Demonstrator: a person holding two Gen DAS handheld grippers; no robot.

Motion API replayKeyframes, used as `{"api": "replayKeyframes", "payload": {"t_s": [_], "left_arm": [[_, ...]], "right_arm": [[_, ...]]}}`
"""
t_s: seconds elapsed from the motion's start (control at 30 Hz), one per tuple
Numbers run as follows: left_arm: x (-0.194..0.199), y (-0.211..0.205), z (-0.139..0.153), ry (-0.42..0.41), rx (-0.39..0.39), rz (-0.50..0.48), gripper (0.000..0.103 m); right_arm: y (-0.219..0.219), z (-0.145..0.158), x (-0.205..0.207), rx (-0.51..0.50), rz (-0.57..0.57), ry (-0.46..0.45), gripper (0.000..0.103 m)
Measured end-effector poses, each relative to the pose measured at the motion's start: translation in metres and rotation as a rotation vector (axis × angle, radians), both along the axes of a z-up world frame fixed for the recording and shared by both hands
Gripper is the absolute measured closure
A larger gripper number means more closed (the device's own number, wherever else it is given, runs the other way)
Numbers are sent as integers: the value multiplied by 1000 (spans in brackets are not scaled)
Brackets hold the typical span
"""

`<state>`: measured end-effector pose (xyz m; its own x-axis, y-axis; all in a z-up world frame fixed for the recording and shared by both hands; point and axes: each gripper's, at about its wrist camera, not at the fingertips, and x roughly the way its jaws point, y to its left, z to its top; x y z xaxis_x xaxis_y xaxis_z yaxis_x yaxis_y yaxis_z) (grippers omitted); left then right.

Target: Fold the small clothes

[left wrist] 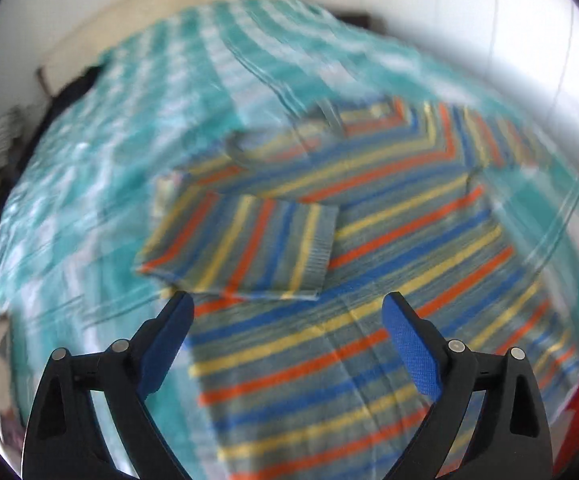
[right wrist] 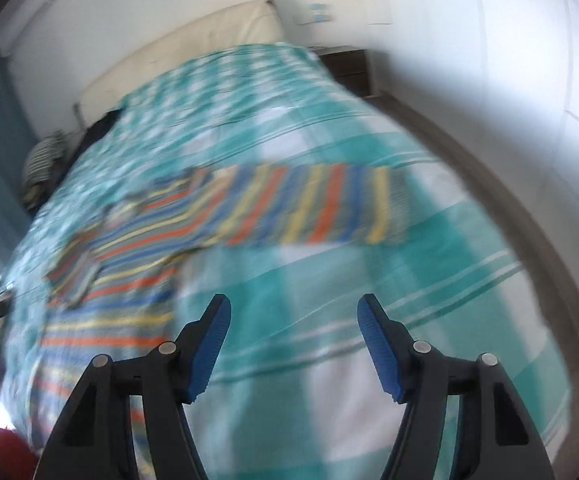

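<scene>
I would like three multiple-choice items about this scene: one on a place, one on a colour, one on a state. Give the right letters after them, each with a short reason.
1. Where does the striped sweater lie?
A. on the checked bed cover
B. on the floor
C. on a chair

2. Which colours are the pads on the gripper fingers?
A. red
B. blue
C. white

3. How is the sleeve that the left wrist view shows?
A. hanging off the bed
B. held in the left gripper
C. folded in over the body of the sweater

Key: 1 A, the teal cover shows around the sweater. 2 B, the pads are blue in both views. 3 C, the cuff rests on the chest; the jaws are empty.
</scene>
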<state>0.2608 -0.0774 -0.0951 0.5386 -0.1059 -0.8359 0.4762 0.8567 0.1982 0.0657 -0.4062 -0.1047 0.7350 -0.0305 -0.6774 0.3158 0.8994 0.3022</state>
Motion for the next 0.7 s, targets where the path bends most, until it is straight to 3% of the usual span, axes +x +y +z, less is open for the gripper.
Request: {"api": "replayKeyframes", "payload": {"t_s": [0.07,0.17,0.2,0.23,0.3,0.4,0.47,0.6,0.7], "left_arm": [[26,-15,-36,48,75,-14,11],[50,-16,-67,136,64,10,28],[53,-13,-72,154,49,19,56],[55,-9,-72,168,24,34,96],[57,13,-56,142,-50,114,95],[60,83,-14,67,-248,311,96],[69,152,2,25,-337,520,96],[79,264,-8,10,-348,882,97],[78,302,-27,29,-288,984,98]], "right_arm": [[26,-1,-6,11,48,-22,37],[52,-5,-11,-13,94,-32,37],[59,-7,-11,-35,110,-27,37],[64,-8,-11,-47,122,-24,37],[67,-8,-9,-73,142,-26,37],[70,-11,-8,-98,141,-34,37],[69,-12,-10,-92,142,-36,37],[70,-19,-5,-73,162,-15,37],[75,-24,-1,-64,177,2,37]]}}
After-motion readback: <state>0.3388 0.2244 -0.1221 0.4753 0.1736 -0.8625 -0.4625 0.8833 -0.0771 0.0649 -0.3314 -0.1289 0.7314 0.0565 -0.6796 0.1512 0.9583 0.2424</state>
